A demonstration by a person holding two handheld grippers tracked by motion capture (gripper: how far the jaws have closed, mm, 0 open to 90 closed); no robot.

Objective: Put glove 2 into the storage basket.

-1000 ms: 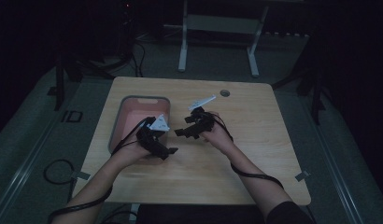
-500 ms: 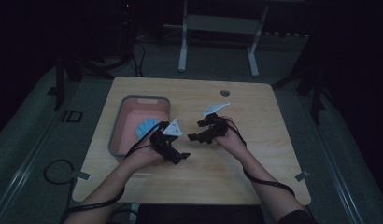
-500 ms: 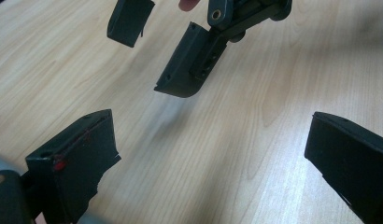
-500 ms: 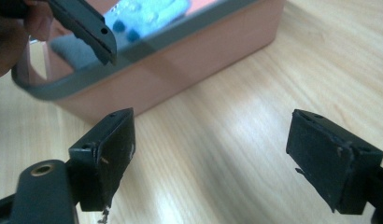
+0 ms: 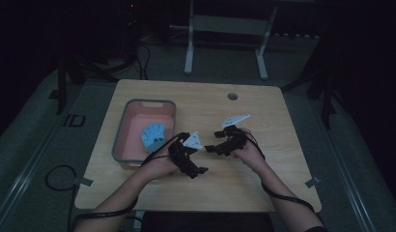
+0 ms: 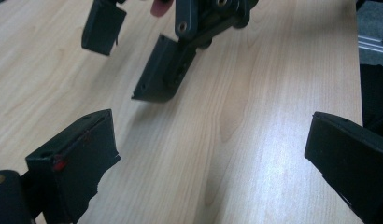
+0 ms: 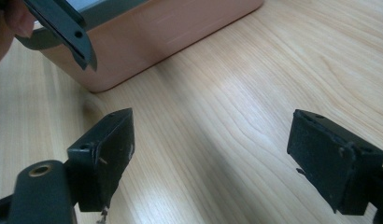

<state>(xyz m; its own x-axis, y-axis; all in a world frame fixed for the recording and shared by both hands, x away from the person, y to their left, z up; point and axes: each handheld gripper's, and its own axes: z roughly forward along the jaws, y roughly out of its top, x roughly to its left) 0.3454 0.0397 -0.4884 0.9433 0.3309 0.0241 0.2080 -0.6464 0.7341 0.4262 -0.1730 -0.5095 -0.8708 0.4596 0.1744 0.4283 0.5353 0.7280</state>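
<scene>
A pink tub point(image 5: 150, 102) with a grey rim stands on the left half of the wooden table point(image 5: 278, 121). A blue glove-like thing point(image 5: 153, 136) lies inside it. My left gripper point(image 5: 198, 170) hovers just right of the tub near the table's middle; in the left gripper view it point(image 6: 213, 158) is open over bare wood. My right gripper point(image 5: 210, 147) faces it from the right, a short gap away, and is open point(image 7: 217, 154) with nothing between its fingers. The tub's pink wall point(image 7: 157, 32) rises ahead of it.
A round cable hole point(image 5: 232, 96) sits near the table's far edge. Cables trail from both grippers over the near edge. The right gripper's jaws point(image 6: 157, 70) hang close ahead in the left gripper view. A frame's legs point(image 5: 189, 48) stand on the floor beyond.
Both hands have drifted toward the near right. The left gripper has come away from over the tub, and the blue thing now lies uncovered inside it.
</scene>
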